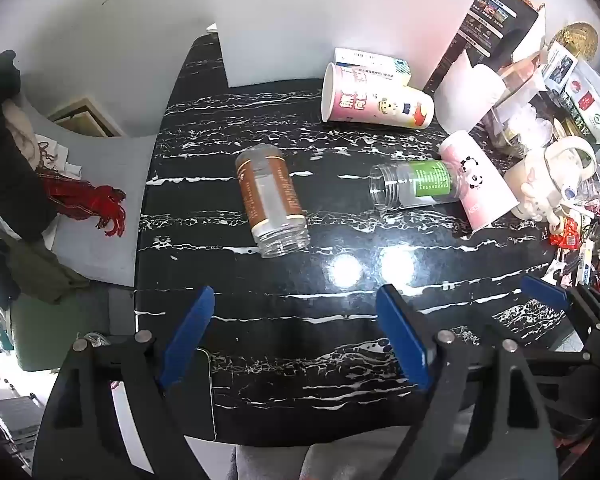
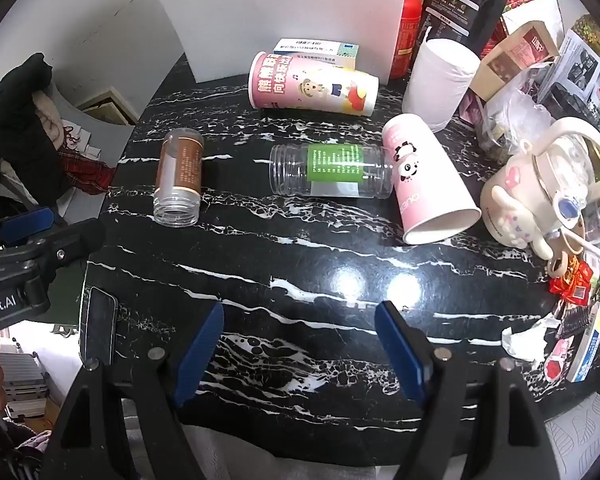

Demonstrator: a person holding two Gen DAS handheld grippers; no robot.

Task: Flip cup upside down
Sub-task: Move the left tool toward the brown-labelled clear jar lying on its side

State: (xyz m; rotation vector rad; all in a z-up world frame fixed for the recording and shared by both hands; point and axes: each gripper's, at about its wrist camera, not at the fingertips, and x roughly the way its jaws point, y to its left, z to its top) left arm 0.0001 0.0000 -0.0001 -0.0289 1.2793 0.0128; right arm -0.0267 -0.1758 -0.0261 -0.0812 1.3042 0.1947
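Note:
Several cups and jars lie on their sides on the black marble table (image 1: 260, 344) (image 2: 300, 264). A pink panda paper cup (image 1: 478, 182) (image 2: 430, 184) lies right of centre, its mouth toward me. A larger pink cartoon paper cup (image 1: 376, 100) (image 2: 312, 86) lies at the back. A clear jar with a green label (image 1: 416, 184) (image 2: 332, 172) touches the panda cup. A clear jar with a brown label (image 1: 270, 204) (image 2: 180, 178) lies on the left. My left gripper (image 1: 296, 300) and right gripper (image 2: 300, 316) are open and empty, hovering over the near table.
A white foam board (image 1: 340, 12) (image 2: 284, 8) stands at the back. A white roll (image 2: 440, 80), a cream kettle-shaped mug (image 2: 548, 184), bags and packets crowd the right side. A phone (image 2: 98, 326) lies at the near left edge. Clothes lie on a chair (image 1: 40, 184) to the left.

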